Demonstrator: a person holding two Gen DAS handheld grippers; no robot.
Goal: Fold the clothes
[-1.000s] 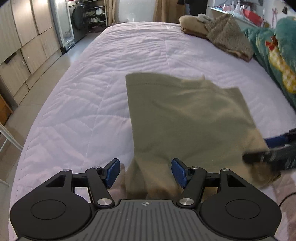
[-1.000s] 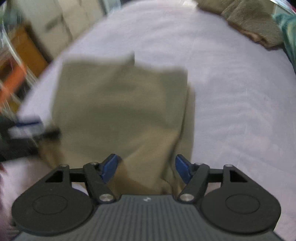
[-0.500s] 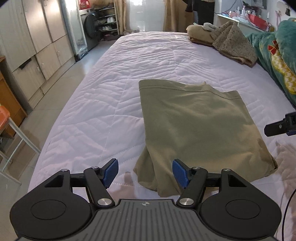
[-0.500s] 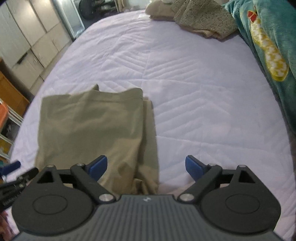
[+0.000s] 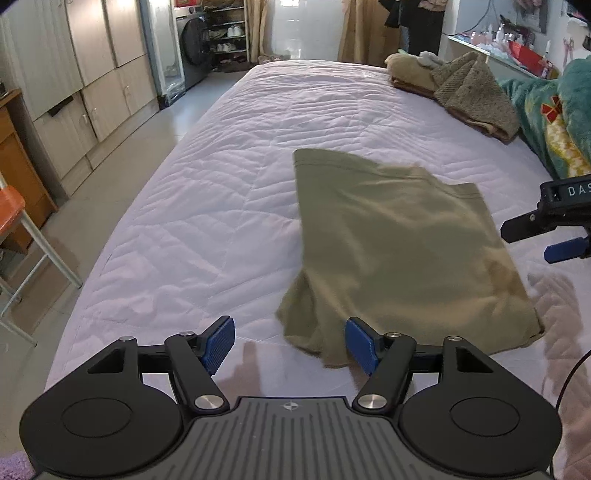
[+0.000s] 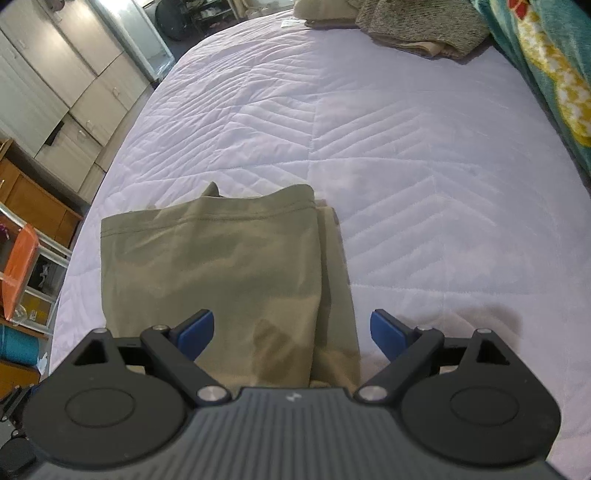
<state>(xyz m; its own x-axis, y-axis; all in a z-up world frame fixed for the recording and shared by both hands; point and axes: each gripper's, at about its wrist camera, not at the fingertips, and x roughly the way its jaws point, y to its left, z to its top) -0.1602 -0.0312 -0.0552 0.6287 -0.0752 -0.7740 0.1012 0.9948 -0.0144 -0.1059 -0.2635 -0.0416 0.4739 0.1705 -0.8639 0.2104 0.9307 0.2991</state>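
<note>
On the quilted bed [image 5: 258, 155], folded olive garment [image 5: 388, 236] lying flat; left gripper [image 5: 290, 343] and right gripper [image 6: 291, 332] both spread wide, grasping nothing.

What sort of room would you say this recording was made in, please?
Most likely a home bedroom: a large bed with a quilted lilac cover, built-in wardrobes along one wall, and a shoe rack at the far end.

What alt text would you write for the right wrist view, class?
An olive folded garment lies flat on a pale quilted bed, just ahead of the open, empty right claw. Brown knitwear sits at the far end.
</note>
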